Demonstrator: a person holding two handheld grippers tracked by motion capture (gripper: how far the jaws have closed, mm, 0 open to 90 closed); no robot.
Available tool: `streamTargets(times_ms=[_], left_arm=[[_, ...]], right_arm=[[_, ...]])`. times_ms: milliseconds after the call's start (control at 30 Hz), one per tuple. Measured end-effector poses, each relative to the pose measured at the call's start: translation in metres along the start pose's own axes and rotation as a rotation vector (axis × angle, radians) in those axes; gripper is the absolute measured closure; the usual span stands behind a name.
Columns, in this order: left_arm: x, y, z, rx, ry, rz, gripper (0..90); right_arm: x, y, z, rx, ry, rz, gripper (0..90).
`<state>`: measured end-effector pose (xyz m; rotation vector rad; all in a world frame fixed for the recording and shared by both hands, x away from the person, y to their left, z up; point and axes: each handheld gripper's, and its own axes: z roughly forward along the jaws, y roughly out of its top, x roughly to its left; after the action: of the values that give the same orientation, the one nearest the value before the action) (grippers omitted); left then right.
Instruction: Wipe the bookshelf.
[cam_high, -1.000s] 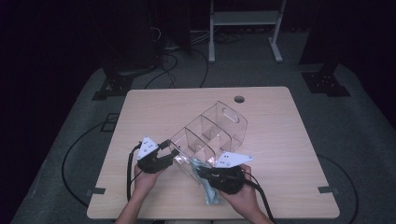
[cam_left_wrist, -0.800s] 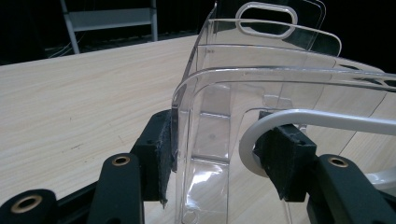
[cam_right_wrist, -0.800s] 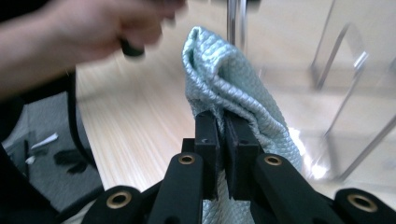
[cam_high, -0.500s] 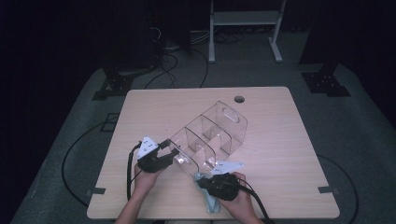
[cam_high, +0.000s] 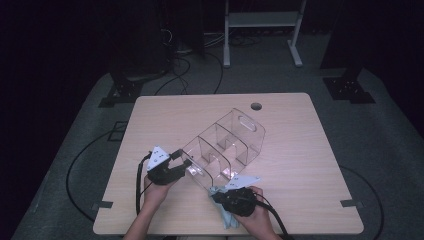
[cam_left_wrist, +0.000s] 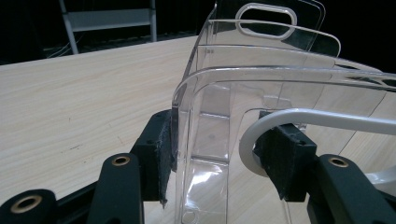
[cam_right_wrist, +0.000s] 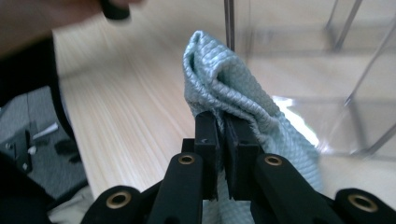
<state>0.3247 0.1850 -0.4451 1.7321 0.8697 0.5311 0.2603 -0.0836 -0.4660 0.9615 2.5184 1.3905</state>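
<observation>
A clear plastic organizer (cam_high: 227, 142) with several compartments and a handle slot lies diagonally on the wooden table (cam_high: 300, 150). My left gripper (cam_high: 182, 165) is shut on its near-left end wall. In the left gripper view the two pads of the left gripper (cam_left_wrist: 224, 149) stand on either side of the organizer (cam_left_wrist: 261, 70) wall. My right gripper (cam_high: 222, 196) is by the organizer's near corner, shut on a light blue cloth (cam_high: 226, 216) that hangs from it. In the right gripper view the cloth (cam_right_wrist: 224, 74) bulges above the pinched jaws of the right gripper (cam_right_wrist: 223, 126), close to a clear wall.
A round cable hole (cam_high: 256, 106) sits near the table's far edge. Cables (cam_high: 137, 190) trail from both grippers over the near edge. Beyond the table stand a white frame (cam_high: 260, 20) and dark stands on grey floor.
My right gripper has dropped with the cloth and come nearer the table's front edge, close to the organizer's near corner. The left gripper and the organizer have kept still.
</observation>
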Motion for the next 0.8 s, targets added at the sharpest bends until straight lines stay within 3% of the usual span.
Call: streamTargets(times_ms=[100,367,600,800], left_arm=[[0.000,0.000,0.000,0.000,0.000,-0.005,46.8],[0.000,0.000,0.001,0.003,0.005,0.006,46.9],[0.001,0.001,0.001,0.002,0.002,0.000,47.0],[0.000,0.001,0.001,0.006,0.002,0.010,47.0]], right_arm=[[-0.001,0.005,-0.009,-0.033,-0.008,0.006,84.1],[-0.009,-0.011,0.014,0.052,0.007,0.047,84.0],[-0.003,-0.001,0.003,-0.002,0.019,0.033,84.0],[-0.005,-0.008,0.013,0.033,0.026,0.047,83.8]])
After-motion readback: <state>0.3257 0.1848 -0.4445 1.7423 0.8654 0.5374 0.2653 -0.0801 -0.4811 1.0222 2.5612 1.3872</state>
